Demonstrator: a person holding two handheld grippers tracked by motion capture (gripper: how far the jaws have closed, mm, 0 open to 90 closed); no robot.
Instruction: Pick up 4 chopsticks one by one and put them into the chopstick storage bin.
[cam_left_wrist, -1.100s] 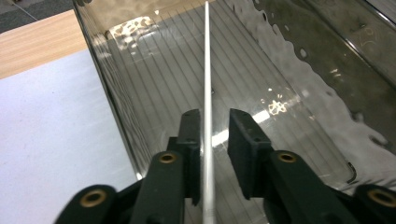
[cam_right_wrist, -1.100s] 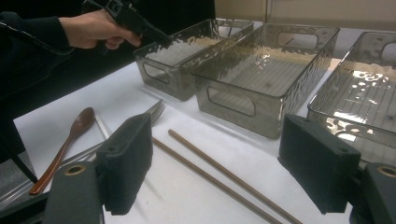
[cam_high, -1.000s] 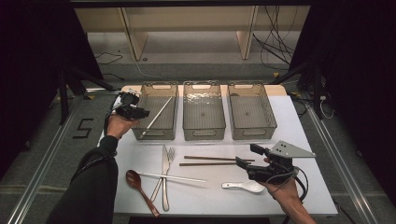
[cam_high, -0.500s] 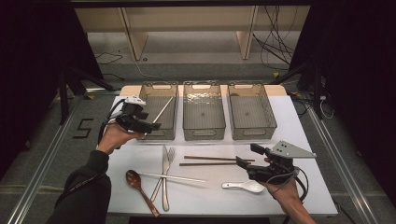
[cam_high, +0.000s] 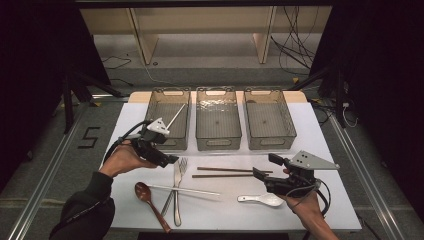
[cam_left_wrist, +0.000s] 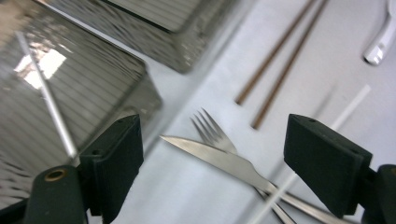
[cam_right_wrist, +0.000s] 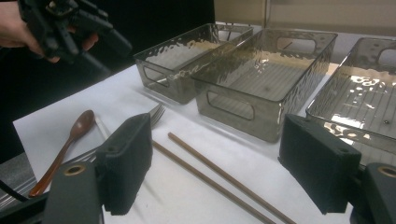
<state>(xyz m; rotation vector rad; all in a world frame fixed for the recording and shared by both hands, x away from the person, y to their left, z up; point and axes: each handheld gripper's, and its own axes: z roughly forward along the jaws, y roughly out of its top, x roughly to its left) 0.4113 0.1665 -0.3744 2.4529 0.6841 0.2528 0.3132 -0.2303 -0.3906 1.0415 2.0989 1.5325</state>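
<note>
My left gripper (cam_high: 167, 159) hangs open just in front of the left clear bin (cam_high: 156, 102), over the table's left half. Between its spread jaws in the left gripper view (cam_left_wrist: 222, 140) lie a knife (cam_left_wrist: 219, 161) crossed over a fork (cam_left_wrist: 212, 130). A white chopstick (cam_high: 176, 116) leans inside the left bin. My right gripper (cam_high: 262, 165) stands open near the front right, its jaws apart (cam_right_wrist: 224, 149) over two brown chopsticks (cam_right_wrist: 210, 163). A white ceramic spoon (cam_high: 260, 200) lies just left of the right hand. Nothing is held by either gripper.
A middle bin (cam_high: 217, 142) and a right bin (cam_high: 287, 120) stand beside the left one in a row. A brown wooden spoon (cam_high: 150, 197) and a second white chopstick (cam_high: 195, 191) lie at the front, crossing the fork and knife (cam_high: 177, 192).
My left gripper has drawn back from the left bin toward the fork and knife, jaws empty. The white chopstick stays in that bin. The right gripper has not moved.
</note>
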